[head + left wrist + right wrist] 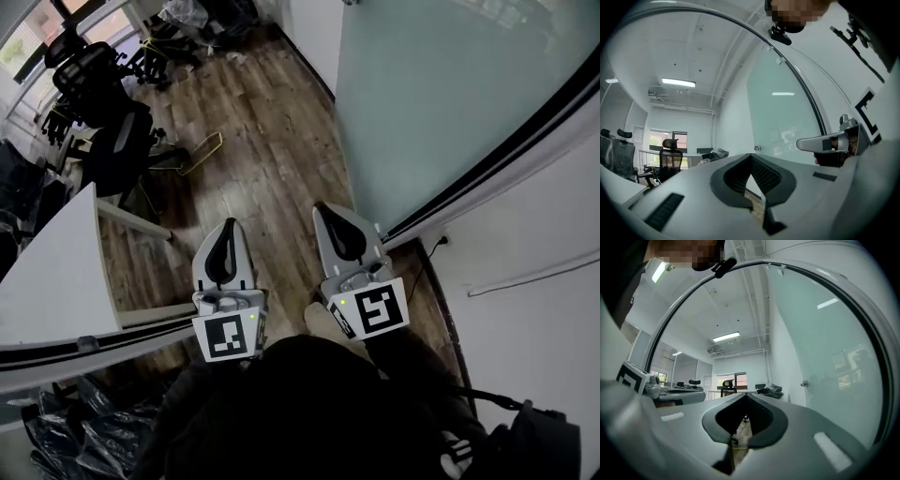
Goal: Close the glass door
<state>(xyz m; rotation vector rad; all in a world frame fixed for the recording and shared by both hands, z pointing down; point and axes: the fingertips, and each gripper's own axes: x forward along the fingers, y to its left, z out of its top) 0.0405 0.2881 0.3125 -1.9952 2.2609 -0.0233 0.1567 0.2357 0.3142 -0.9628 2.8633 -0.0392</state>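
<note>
Holds left gripper (228, 227) clenched on nothing, with right gripper (325, 210) just beside it on its right, likewise clenched and empty. Shows door (441, 103) ahead and to the right of right gripper, untouched. Places chairs (94, 84) well ahead-left of left gripper.

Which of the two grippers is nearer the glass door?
The right gripper: it sits beside the glass door, while the left gripper is nearer the white table.
</note>
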